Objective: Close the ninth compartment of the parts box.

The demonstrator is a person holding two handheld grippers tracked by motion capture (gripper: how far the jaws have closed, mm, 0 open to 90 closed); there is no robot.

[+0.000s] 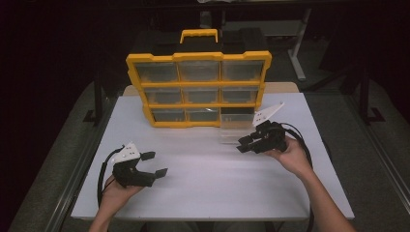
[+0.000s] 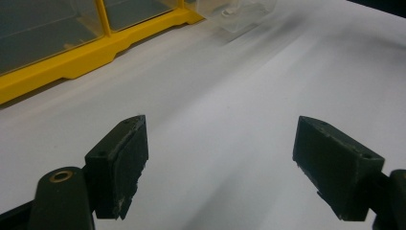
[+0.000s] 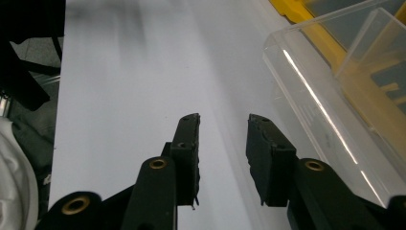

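In the right gripper view the right gripper [image 3: 222, 143] has its jaws a narrow gap apart with only bare table [image 3: 134, 86] between them; nothing is held. Just right of the jaws, at the right edge of the frame, lies a clear drawer [image 3: 335, 96], pulled out of the yellow organiser [image 3: 287, 9] whose frame shows at the upper right. The drawer's near wall runs alongside the right-hand jaw without touching it.

In the high view the right gripper [image 1: 244, 143] sits right of centre, held in the person's right hand [image 1: 290, 154], its jaws pointing toward the left of the frame. The drawer [image 1: 237, 126] stands just above the jaws, in front of the organiser's lower right slot. The organiser [image 1: 198, 87] stands upright at the upper centre, three rows of three compartments, a yellow handle on top.

In the left gripper view the left gripper [image 2: 220, 158] has its jaws wide apart, empty, over bare table [image 2: 215, 96]. The organiser [image 2: 72, 67] fills the upper left there, and the drawer [image 2: 244, 14] shows blurred at the top centre.

In the high view the left gripper [image 1: 157, 164] is at the lower left, held in the left hand [image 1: 118, 193], well apart from the drawer
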